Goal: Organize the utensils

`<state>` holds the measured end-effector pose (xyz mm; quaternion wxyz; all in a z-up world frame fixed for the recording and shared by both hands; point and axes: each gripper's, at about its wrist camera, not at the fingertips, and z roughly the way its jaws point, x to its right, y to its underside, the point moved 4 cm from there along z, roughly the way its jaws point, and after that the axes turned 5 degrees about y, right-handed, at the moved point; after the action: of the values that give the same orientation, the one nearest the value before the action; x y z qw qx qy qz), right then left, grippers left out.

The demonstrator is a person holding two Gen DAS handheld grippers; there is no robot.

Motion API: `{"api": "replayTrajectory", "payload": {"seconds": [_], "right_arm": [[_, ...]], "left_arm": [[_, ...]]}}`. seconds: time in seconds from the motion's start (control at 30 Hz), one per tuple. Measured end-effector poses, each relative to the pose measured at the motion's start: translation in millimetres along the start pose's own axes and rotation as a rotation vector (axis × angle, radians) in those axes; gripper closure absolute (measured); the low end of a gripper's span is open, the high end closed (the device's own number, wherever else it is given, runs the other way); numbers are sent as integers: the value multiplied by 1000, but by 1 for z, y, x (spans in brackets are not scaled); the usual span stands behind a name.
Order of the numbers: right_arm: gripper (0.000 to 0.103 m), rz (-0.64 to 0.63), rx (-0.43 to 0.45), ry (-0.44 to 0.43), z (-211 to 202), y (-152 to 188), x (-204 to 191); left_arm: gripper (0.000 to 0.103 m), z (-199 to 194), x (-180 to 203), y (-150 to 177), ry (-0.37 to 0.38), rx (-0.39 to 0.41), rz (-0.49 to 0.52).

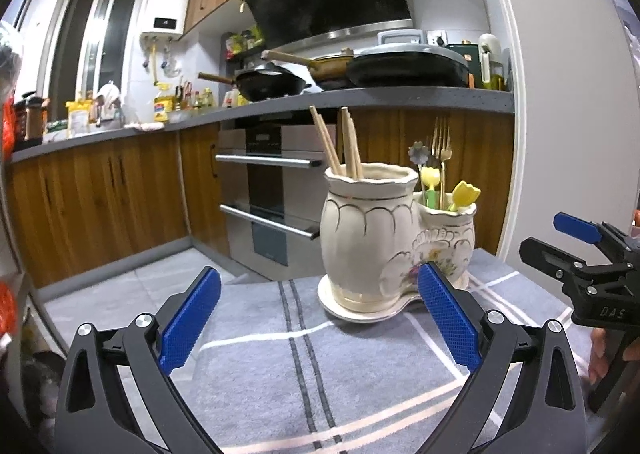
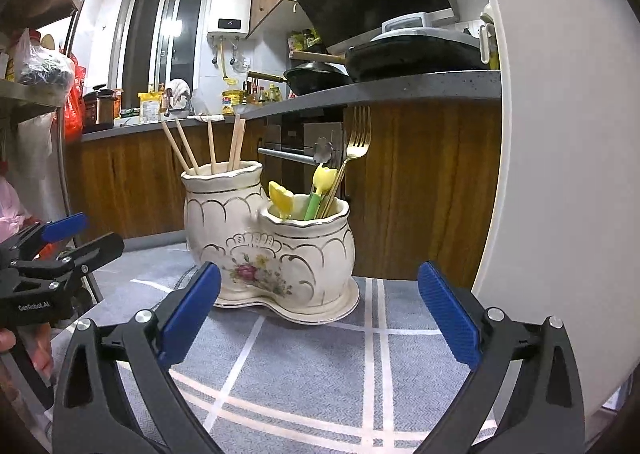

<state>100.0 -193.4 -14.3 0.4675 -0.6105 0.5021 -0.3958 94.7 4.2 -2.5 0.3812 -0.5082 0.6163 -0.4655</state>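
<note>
A cream ceramic double utensil holder (image 1: 372,238) (image 2: 268,246) stands on a grey striped cloth (image 1: 280,366) (image 2: 320,366). Its taller pot holds several wooden chopsticks (image 1: 340,142) (image 2: 212,146). Its shorter pot holds gold forks (image 1: 440,138) (image 2: 358,134) and yellow tulip-topped utensils (image 1: 466,192) (image 2: 282,196). My left gripper (image 1: 320,310) is open and empty, just short of the holder. My right gripper (image 2: 320,310) is open and empty, facing the holder from the other side. The right gripper also shows in the left wrist view (image 1: 592,254), the left gripper in the right wrist view (image 2: 60,246).
A kitchen counter (image 1: 360,102) with woks (image 1: 272,82) and a lidded pan (image 1: 408,66) runs behind, above an oven (image 1: 272,182) and wooden cabinets. A white wall (image 2: 560,174) stands close on the right. A shelf with bags (image 2: 44,70) stands at the left.
</note>
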Motion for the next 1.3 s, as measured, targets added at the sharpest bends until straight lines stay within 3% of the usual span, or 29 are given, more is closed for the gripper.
{"api": "replayTrajectory", "payload": {"seconds": [1.3], "right_arm": [[6,0,5,0,-1,0,1]], "left_arm": [[5,2,1,0,-4,-8,-5]]}}
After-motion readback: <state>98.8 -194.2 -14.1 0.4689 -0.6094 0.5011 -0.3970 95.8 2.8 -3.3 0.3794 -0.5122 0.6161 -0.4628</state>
